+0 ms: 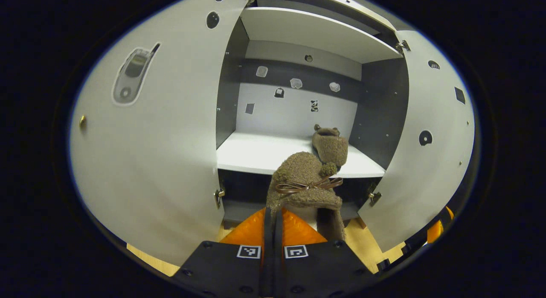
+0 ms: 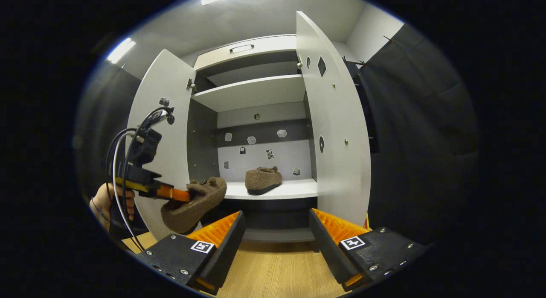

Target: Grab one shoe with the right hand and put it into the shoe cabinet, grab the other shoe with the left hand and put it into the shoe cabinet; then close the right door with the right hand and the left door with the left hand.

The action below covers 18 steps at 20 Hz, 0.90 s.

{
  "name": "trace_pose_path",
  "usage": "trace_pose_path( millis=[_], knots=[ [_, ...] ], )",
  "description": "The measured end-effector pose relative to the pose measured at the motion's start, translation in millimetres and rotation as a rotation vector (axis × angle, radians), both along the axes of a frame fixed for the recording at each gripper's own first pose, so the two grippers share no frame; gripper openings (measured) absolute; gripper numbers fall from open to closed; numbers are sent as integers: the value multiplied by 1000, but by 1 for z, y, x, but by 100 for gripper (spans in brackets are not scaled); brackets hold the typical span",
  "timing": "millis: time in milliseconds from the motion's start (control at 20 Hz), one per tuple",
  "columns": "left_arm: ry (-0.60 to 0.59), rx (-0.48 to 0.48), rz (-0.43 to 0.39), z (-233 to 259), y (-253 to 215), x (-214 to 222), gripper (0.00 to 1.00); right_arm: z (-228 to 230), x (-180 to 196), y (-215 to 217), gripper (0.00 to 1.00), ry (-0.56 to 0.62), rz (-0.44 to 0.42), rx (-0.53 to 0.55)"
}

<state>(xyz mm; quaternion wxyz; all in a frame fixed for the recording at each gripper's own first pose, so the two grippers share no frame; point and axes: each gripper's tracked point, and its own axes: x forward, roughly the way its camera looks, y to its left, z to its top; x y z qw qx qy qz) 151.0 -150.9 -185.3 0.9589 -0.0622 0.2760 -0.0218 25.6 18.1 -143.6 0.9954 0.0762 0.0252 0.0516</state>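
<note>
The left gripper (image 1: pixel 273 229), jaws clamped on a fuzzy brown shoe (image 1: pixel 305 185), holds it before the open shoe cabinet (image 2: pixel 256 91), where the other shoe (image 2: pixel 263 179) sits on the lower shelf (image 2: pixel 294 189). The right gripper (image 2: pixel 275 234) hangs wide open, empty, between both open doors.

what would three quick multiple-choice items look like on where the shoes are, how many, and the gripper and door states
1. Where is the fuzzy brown slipper already put away?
A. on the wood floor
B. on the white cabinet shelf
C. in the right gripper

2. How many fuzzy brown slippers are there?
A. one
B. two
C. three

3. What state is the right gripper in?
A. open, empty
B. shut on a slipper
C. pushing a door

Key: 1 B, it rests on the shelf; 2 B, one shelved, the other slipper clamped in the left gripper; 3 A, its fingers stand apart with nothing between.
</note>
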Motion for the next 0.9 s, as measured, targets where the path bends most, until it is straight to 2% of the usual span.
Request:
trace_pose_path(
  millis=[100,250,350,550,700,900],
  knots=[
    [-18,9,-6,15,0,25,6,1,2,0,92,-1,-3,-3],
    [-57,73,-4,29,4,61,6,-1,8,-2,92,6,-14,-6],
    [-56,113,-4,23,5,80,5,0,15,-5,92,10,-26,-4],
    [-35,75,-9,6,3,107,6,4,25,-5,92,12,-35,-14],
    [-67,152,1,6,10,128,5,8,31,-2,92,-1,-40,-22],
    [-22,65,-9,-16,3,124,5,1,37,5,92,6,-29,-20]
  ],
)
